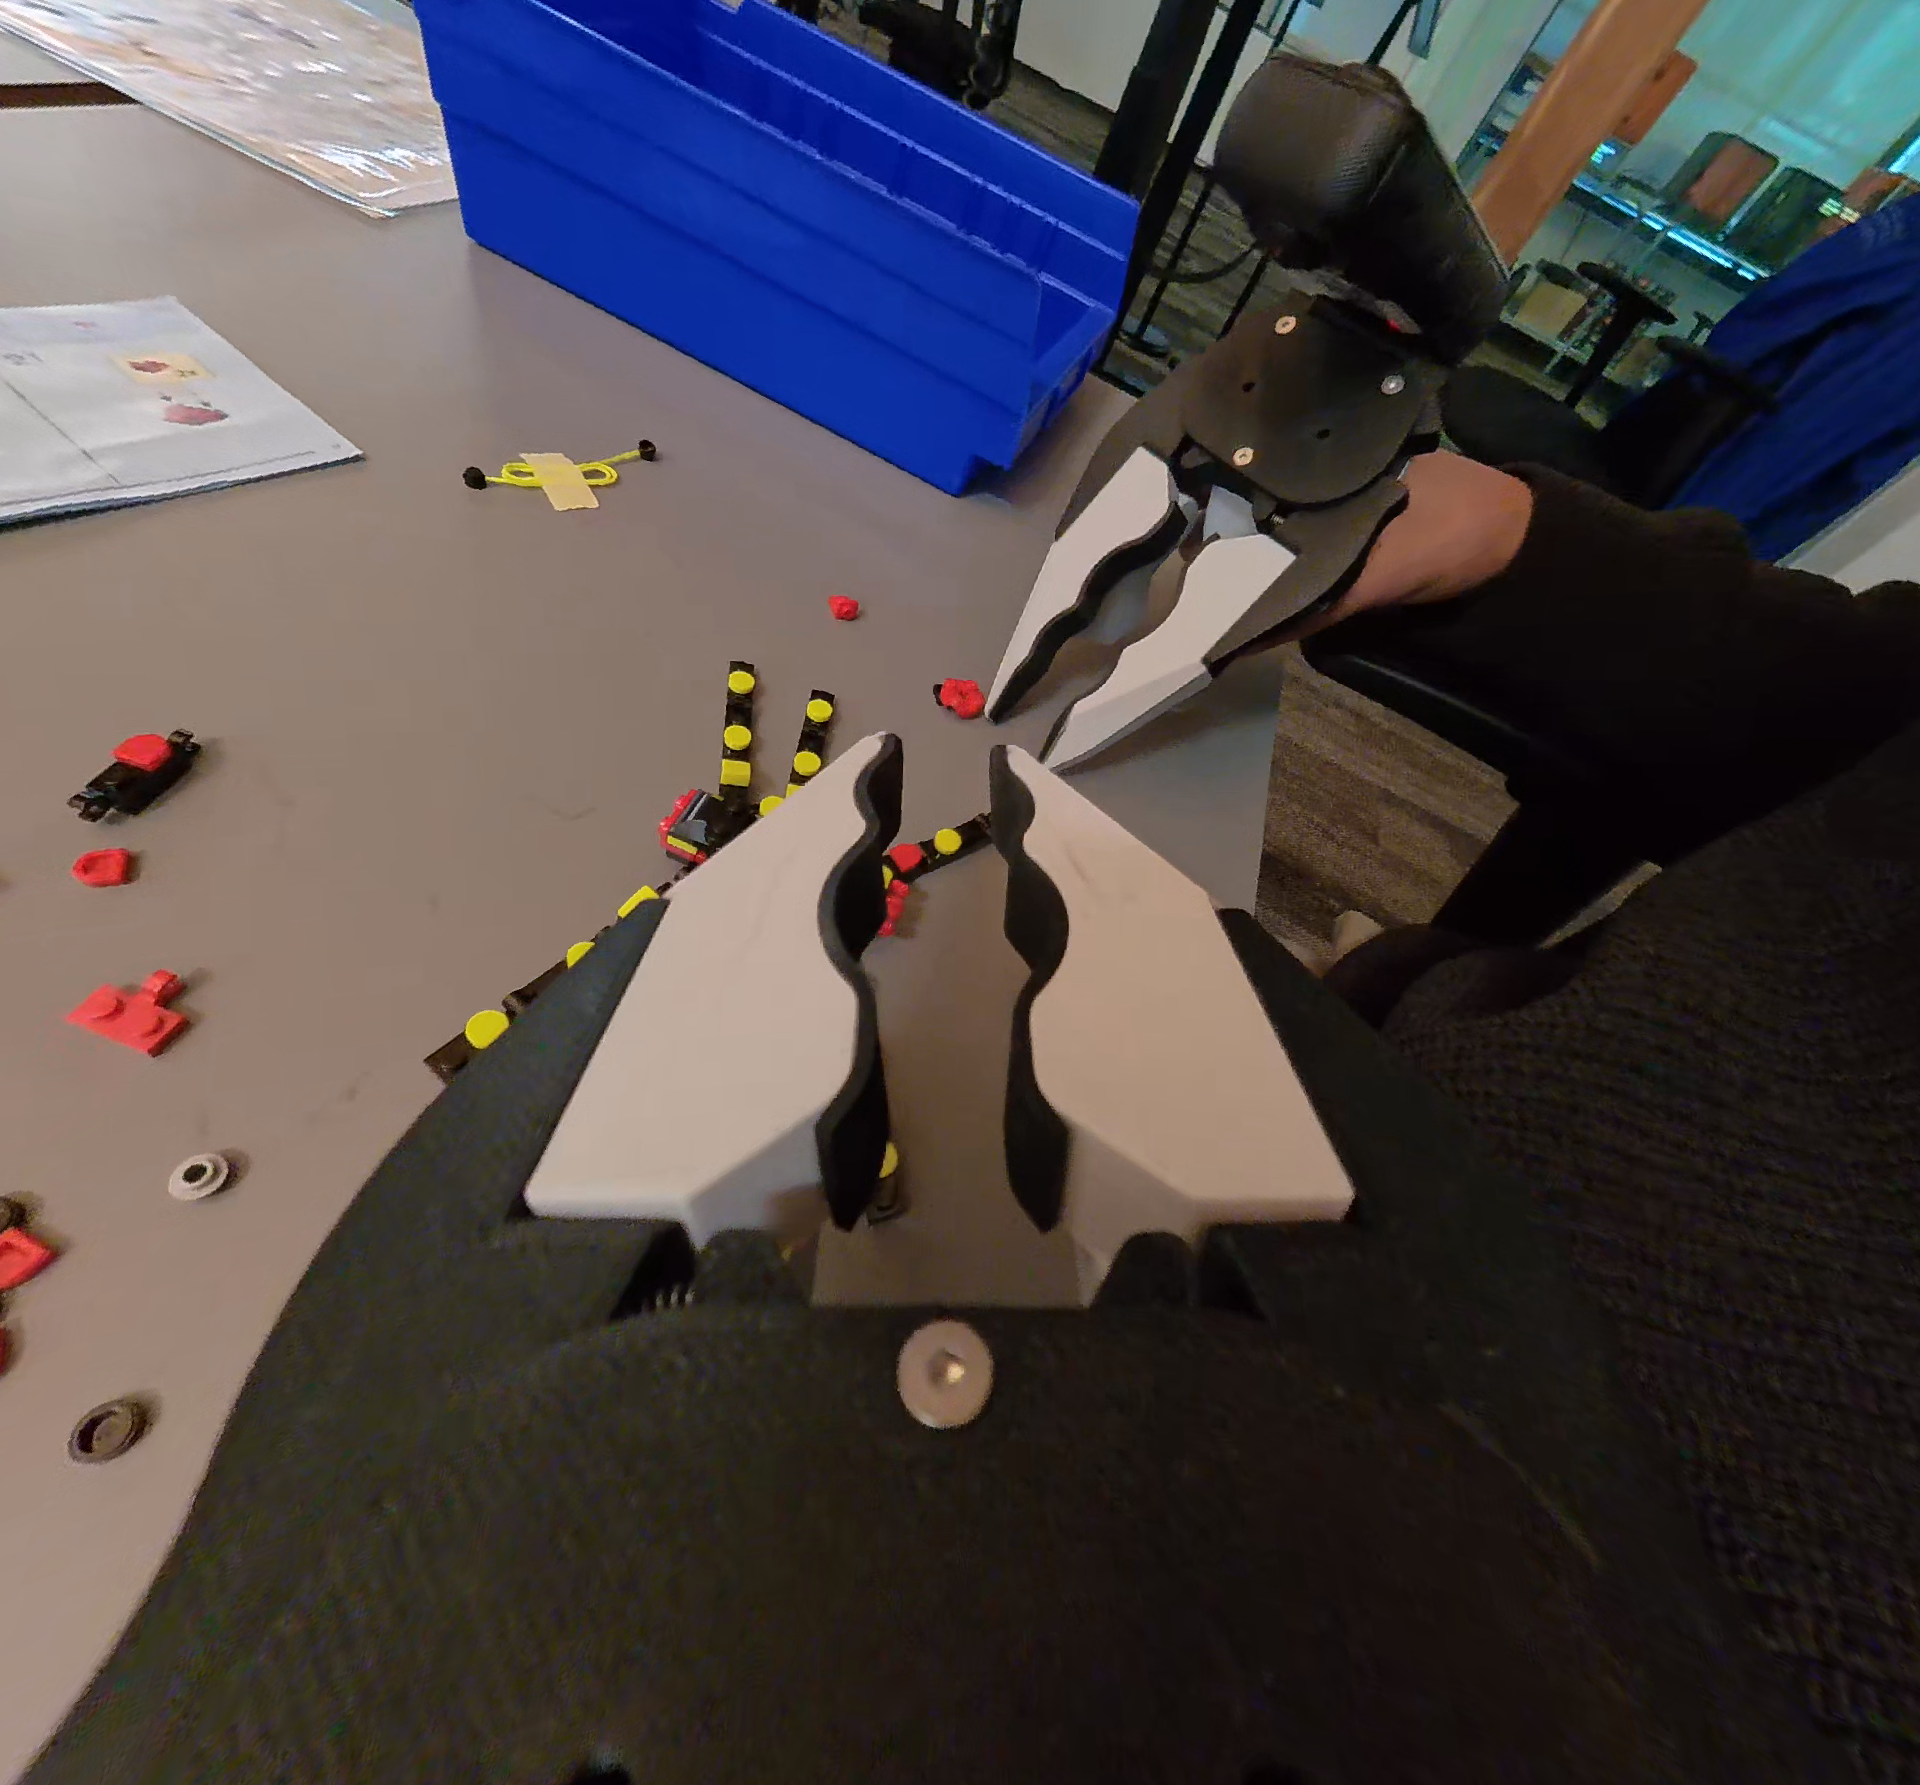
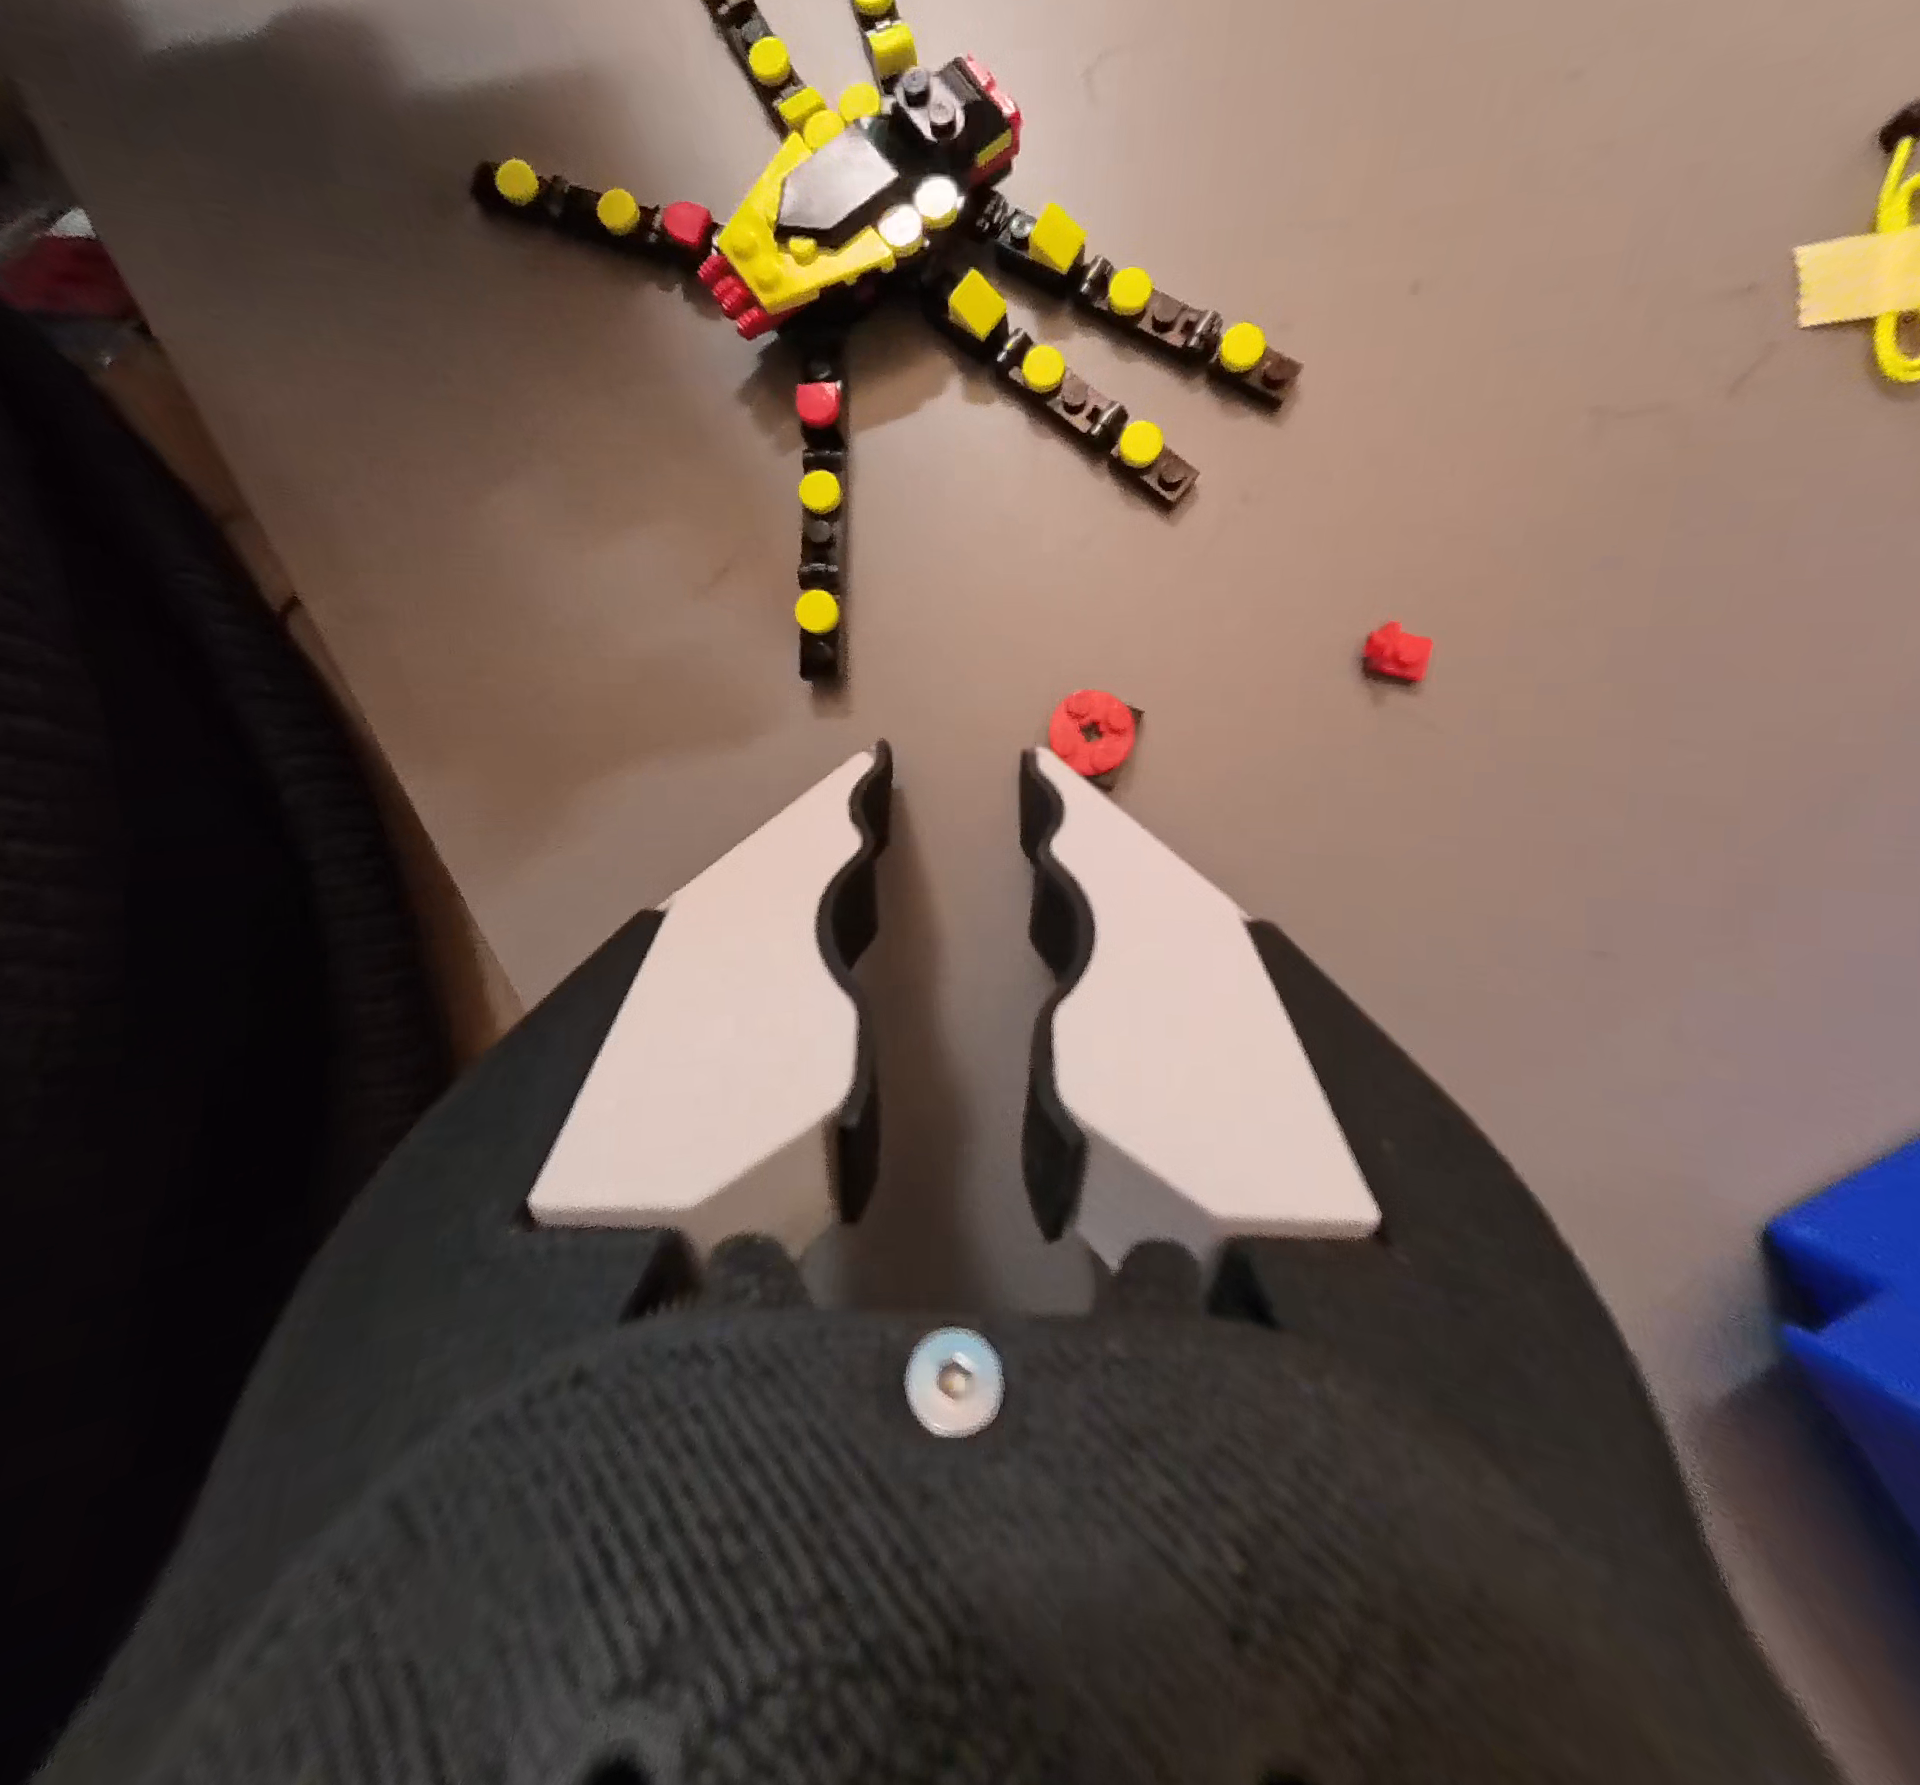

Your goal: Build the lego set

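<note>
The grey table (image 2: pixel 1455 904) carries everything, with a long blue plastic bin (image 1: pixel 748 208) at its far side and an open paper instruction booklet (image 1: pixel 156 405) to the left of it. In the middle lies the half-built black, yellow and red lego spider (image 2: pixel 862 218), flat on the table with six studded legs splayed out; in the left wrist view most of it is hidden behind the left gripper (image 1: pixel 943 756).

Both tools hang over the table with jaws apart and nothing between them. The left gripper sits low, right over the spider's near side. The right gripper (image 2: pixel 954 761) points down at the table just short of the tip of one leg.

Just beside the right gripper's right fingertip lies a small round red lego plate (image 2: pixel 1091 727), and a second small red lego piece (image 2: pixel 1397 653) lies a little farther off. More loose red pieces (image 1: pixel 130 1013) lie to the left.

The step in hand looks like fetching the next part. The right gripper would need to shift slightly to its right so the round plate falls between the jaws, then close gently on its thin edge.
</note>
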`<state>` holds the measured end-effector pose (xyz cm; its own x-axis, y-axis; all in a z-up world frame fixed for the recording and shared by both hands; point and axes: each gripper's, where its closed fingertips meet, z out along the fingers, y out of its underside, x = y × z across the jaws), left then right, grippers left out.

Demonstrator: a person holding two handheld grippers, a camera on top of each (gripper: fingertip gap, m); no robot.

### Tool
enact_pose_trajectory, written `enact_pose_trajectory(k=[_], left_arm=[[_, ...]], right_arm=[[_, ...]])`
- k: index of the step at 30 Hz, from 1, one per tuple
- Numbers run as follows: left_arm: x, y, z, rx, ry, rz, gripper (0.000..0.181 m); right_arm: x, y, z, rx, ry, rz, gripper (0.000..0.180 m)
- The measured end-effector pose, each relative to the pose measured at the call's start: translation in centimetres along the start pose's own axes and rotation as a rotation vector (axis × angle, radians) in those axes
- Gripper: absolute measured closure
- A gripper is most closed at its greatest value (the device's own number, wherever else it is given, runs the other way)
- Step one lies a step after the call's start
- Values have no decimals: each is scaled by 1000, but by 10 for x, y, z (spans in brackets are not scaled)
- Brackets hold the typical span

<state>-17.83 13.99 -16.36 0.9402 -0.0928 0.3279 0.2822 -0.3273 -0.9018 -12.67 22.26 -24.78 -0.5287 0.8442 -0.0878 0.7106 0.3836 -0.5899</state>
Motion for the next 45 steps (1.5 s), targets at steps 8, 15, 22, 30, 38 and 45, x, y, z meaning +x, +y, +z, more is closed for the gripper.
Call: enact_pose_trajectory(k=[8,15,22,30,38,45], left_arm=[[-4,0,-1,5,0,-26,167],[-4,1,0,3,4,-36,167],[-5,1,0,1,5,-43,167],[-6,1,1,6,5,-57,167],[-6,1,2,4,8,-63,167],[-5,2,2,2,6,-62,167]], right_arm=[[21,-9,-14,87,72,0,164],[25,-11,-8,103,85,-23,153],[23,-9,-1,80,66,-28,152],[60,-33,-23,223,229,22,156],[75,-30,-21,172,328,42,169],[75,-27,-13,132,314,56,171]])
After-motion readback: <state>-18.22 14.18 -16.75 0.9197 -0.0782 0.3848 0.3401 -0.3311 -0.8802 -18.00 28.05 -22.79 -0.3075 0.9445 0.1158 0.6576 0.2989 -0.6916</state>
